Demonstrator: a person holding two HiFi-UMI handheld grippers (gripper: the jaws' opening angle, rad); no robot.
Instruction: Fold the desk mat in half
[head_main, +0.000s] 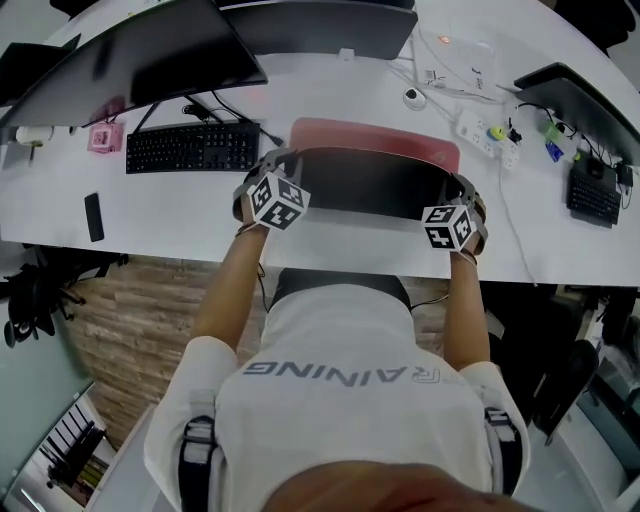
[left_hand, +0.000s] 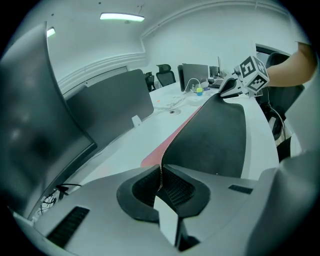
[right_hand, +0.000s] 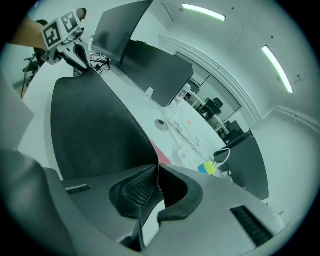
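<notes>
The desk mat lies on the white desk, red on top and black underneath. Its near half is lifted and curls over toward the far edge, so the black underside faces up and a red strip shows behind it. My left gripper is shut on the mat's left near corner, and the mat edge runs between its pads. My right gripper is shut on the right near corner, with the edge pinched in the same way. Each gripper view shows the black sheet spanning to the other gripper.
A black keyboard sits left of the mat, under a tilted monitor. A phone lies near the front left edge. A power strip with cables and a second keyboard are at the right. A small round device sits behind the mat.
</notes>
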